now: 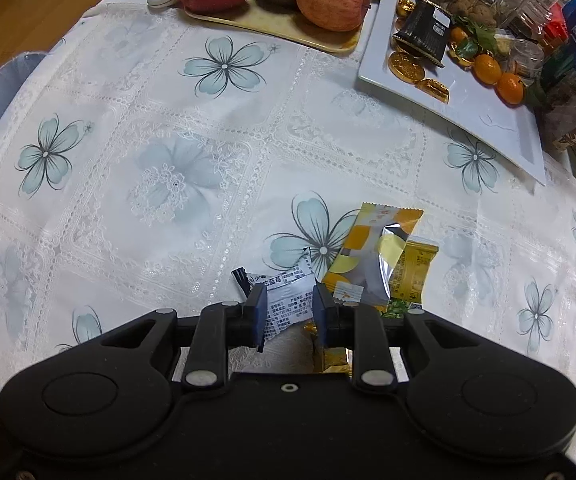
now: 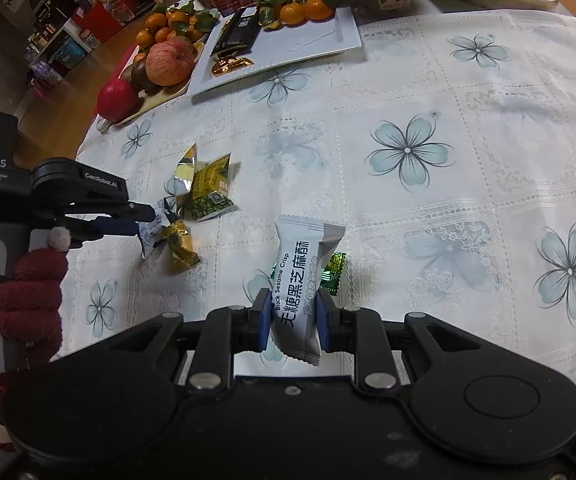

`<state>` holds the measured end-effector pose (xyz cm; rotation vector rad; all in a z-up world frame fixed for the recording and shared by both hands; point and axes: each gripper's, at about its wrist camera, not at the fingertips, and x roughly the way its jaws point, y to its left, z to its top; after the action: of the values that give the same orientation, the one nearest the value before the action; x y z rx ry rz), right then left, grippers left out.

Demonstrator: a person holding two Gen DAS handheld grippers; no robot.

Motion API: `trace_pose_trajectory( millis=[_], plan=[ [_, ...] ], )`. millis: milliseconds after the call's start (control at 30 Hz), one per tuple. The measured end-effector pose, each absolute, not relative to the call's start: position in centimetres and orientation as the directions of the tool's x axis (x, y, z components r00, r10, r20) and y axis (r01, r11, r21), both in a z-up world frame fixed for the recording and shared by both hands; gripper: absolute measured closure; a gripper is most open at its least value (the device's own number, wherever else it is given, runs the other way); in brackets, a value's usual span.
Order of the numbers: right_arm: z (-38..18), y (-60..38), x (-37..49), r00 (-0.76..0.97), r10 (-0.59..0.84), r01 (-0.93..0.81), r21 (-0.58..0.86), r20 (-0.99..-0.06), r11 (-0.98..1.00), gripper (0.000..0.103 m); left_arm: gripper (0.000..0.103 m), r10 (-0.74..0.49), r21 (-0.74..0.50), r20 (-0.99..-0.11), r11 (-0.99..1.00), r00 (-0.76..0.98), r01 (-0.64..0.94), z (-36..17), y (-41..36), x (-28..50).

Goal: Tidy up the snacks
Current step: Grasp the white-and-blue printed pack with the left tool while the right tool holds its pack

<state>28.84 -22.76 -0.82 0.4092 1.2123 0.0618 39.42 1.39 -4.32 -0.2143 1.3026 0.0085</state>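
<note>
Right wrist view: right gripper [image 2: 291,316] jaws pinch the sesame crisp packet [image 2: 294,292], left gripper [image 1: 290,312] jaws clamp the blueberry packet [image 1: 288,296], both short of the white tray [image 2: 328,46] — carrying them over looks next.

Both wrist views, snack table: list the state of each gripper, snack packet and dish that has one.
left gripper: shut on small white packet
small white packet: pinched, sealed
right gripper: shut on sesame crisp packet
sesame crisp packet: held upright, sealed
yellow-and-silver packet: lying on the table, sealed
white rectangular plate: partly filled, near end bare
black packet: lying on the plate
</note>
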Motion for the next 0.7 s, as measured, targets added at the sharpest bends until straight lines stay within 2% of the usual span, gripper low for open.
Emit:
trace_pose_trajectory(
  millis=[133, 267, 700],
  plan=[
    [-0.7, -22.2, 28.8, 0.362, 0.269, 0.149, 0.341, -0.892, 0.928, 0.078, 0.067, -0.089, -0.130, -0.955, 0.983, 0.285, -0.129, -4.3, 1.0, 39.7],
    [-0.8, -21.9, 28.7, 0.352, 0.289, 0.147, 0.358, -0.890, 0.922, 0.078, 0.059, -0.064, -0.109, -0.956, 0.984, 0.288, -0.143, -4.6, 0.8, 39.9],
    [-0.6, -22.0, 28.4, 0.344, 0.330, 0.147, 0.398, -0.879, 0.906, 0.078, 0.051, 0.008, -0.039, -0.958, 0.987, 0.287, -0.155, -5.4, -0.1, 40.2]
  ],
)
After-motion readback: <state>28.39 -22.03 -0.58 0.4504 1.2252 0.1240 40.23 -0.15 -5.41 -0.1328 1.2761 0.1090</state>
